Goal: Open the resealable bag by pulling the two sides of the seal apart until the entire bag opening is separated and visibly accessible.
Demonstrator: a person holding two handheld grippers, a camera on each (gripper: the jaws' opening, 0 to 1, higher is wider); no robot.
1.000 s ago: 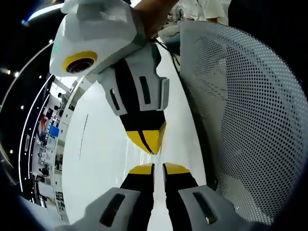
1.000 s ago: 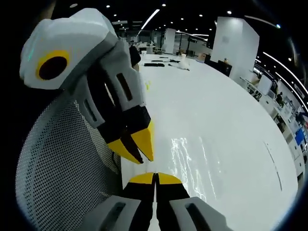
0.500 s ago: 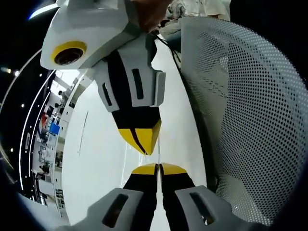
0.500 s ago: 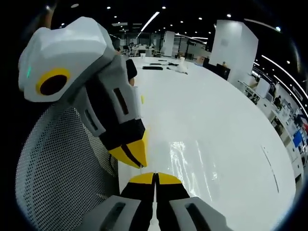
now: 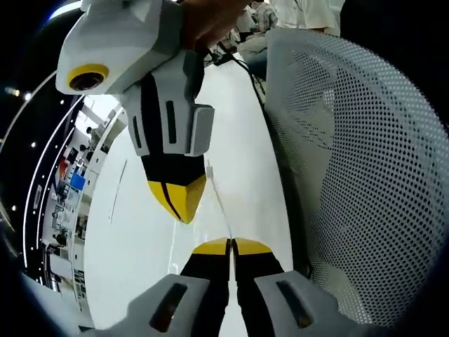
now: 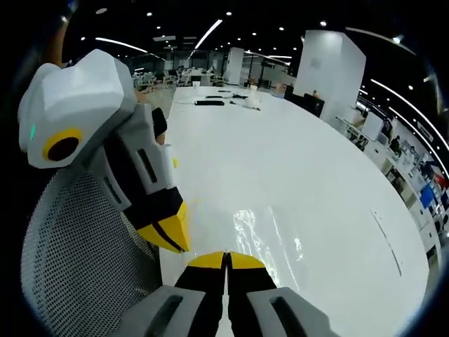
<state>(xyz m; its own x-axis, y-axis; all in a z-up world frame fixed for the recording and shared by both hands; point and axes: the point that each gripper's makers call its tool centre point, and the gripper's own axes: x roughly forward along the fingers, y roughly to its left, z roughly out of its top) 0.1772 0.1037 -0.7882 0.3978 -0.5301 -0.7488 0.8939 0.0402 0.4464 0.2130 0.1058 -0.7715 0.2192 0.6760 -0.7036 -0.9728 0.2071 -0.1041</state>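
Observation:
The resealable bag [image 6: 265, 232] is clear film, showing as glossy wrinkles on the white table just beyond my right gripper [image 6: 226, 258], whose yellow-tipped jaws are shut on its edge. In the left gripper view a thin edge of the bag [image 5: 218, 200] runs down into my left gripper [image 5: 230, 244], also shut on it. The two grippers face each other a short way apart: the right gripper [image 5: 177, 203] hangs from the upper left there, and the left gripper [image 6: 167, 233] enters the right gripper view from the left. The bag's opening itself is too faint to make out.
A white perforated mesh chair back [image 5: 365, 175] stands close beside the table edge, also seen as the mesh chair back [image 6: 77, 274]. The long white table [image 6: 316, 168] stretches away, with small dark items [image 6: 210, 102] at its far end. Shelving lines the room's side.
The two grippers have drawn apart: each has slid away to the left in the other's view, widening the gap between the tips. Both stay shut.

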